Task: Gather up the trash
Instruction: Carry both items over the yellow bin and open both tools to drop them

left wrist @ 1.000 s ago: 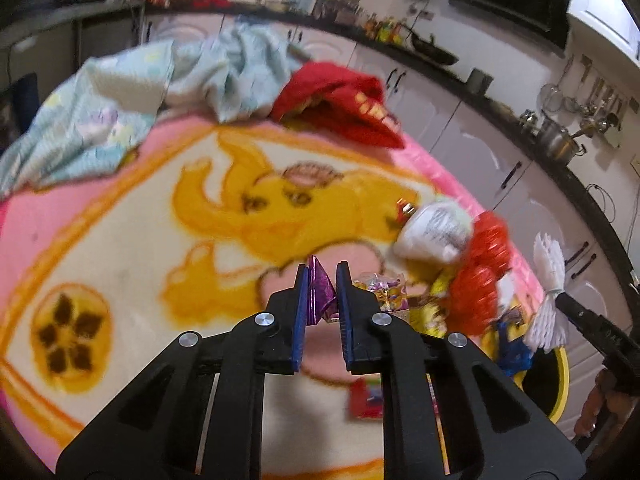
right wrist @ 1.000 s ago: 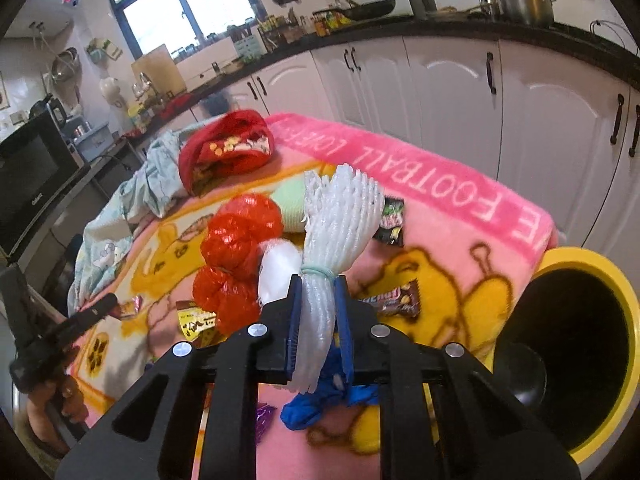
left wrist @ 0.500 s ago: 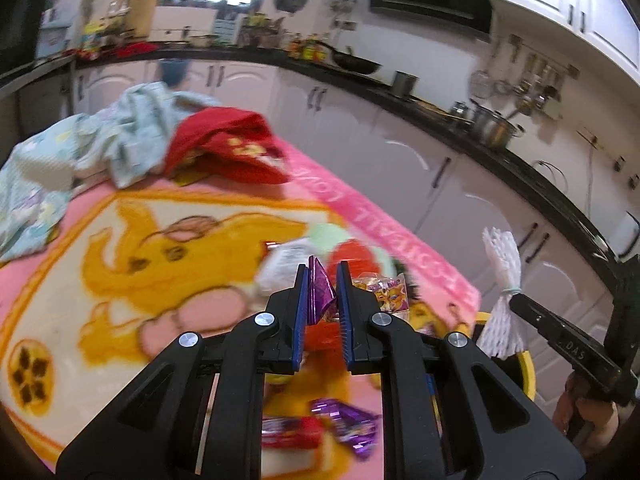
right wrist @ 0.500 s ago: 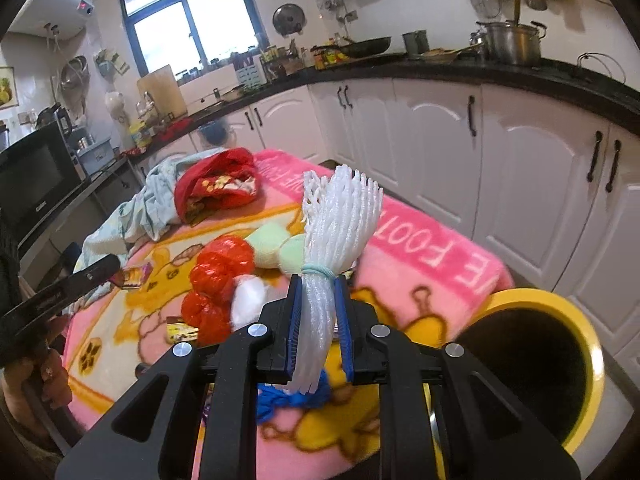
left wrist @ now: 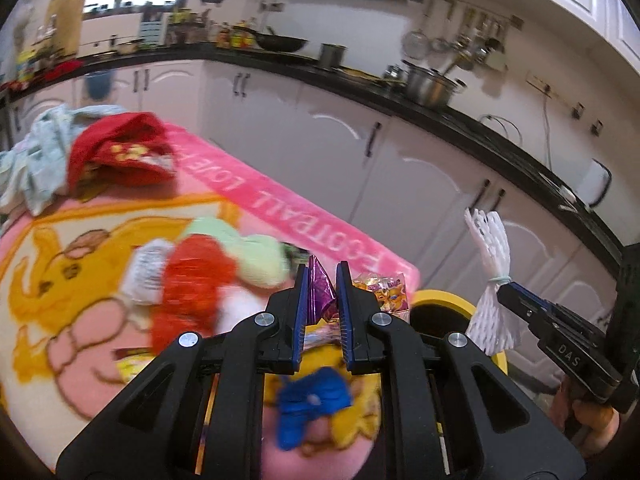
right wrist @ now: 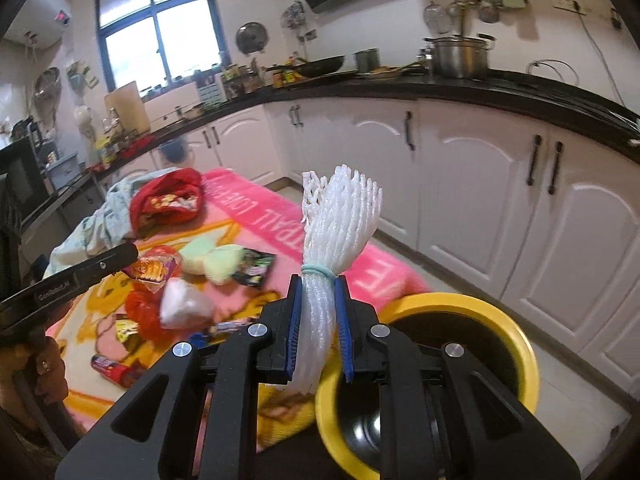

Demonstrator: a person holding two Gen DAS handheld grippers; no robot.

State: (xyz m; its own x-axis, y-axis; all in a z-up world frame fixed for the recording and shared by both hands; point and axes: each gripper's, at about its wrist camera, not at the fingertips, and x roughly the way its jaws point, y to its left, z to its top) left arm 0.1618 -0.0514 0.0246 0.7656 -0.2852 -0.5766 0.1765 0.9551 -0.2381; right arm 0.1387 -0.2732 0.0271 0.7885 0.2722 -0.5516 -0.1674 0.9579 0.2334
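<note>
My right claw [right wrist: 319,320], clamped on the white foam net [right wrist: 336,220], hangs nearer the yellow bin [right wrist: 516,344] than my left claw [left wrist: 322,300], pinching a purple wrapper [left wrist: 320,286].

blanket [right wrist: 256,216]: pink, cartoon print | steel pot [right wrist: 460,56]: on counter | cabinets [right wrist: 472,200]: white
</note>
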